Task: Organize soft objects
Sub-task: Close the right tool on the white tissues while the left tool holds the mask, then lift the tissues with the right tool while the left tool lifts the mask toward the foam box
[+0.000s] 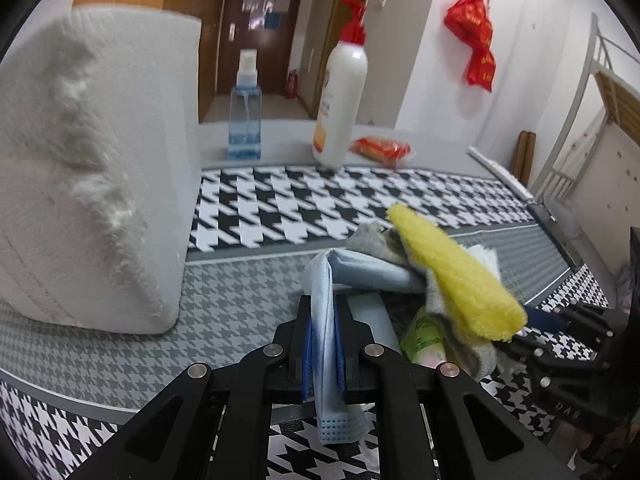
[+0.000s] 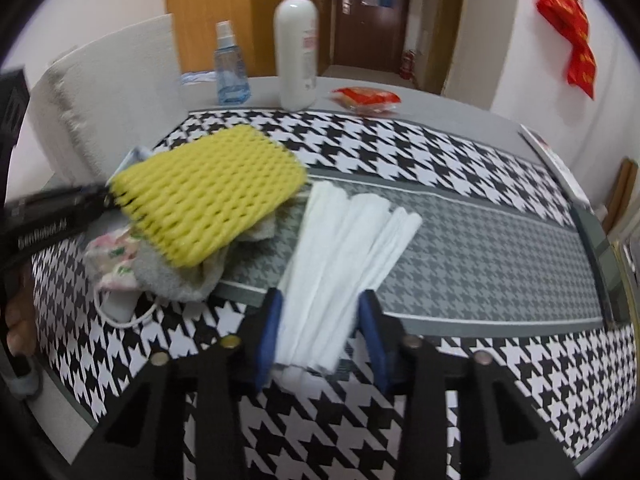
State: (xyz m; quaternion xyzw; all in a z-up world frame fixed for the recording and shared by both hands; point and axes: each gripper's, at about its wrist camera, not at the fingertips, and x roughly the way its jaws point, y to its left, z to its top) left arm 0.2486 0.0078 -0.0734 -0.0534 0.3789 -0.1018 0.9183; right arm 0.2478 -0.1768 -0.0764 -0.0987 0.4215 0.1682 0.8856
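My left gripper (image 1: 324, 316) is shut on a light blue face mask (image 1: 326, 360), which hangs down between its blue pads. Just right of it is a pile: a yellow foam net (image 1: 452, 272) on top of a grey cloth (image 1: 460, 344) and a green-printed packet (image 1: 424, 340). In the right wrist view my right gripper (image 2: 320, 316) is shut on the near end of a stack of white folded masks (image 2: 344, 240) that fans out over the grey houndstooth mat (image 2: 480, 256). The yellow foam net (image 2: 208, 192) lies left of it, with the left gripper (image 2: 100, 196) at its edge.
A big white paper roll (image 1: 100, 180) stands at the left. At the back stand a blue spray bottle (image 1: 245, 120), a white pump bottle (image 1: 340, 100) and a red packet (image 1: 380, 148). A hand (image 2: 18, 320) shows at the left edge. A bed frame (image 1: 600, 92) is at the right.
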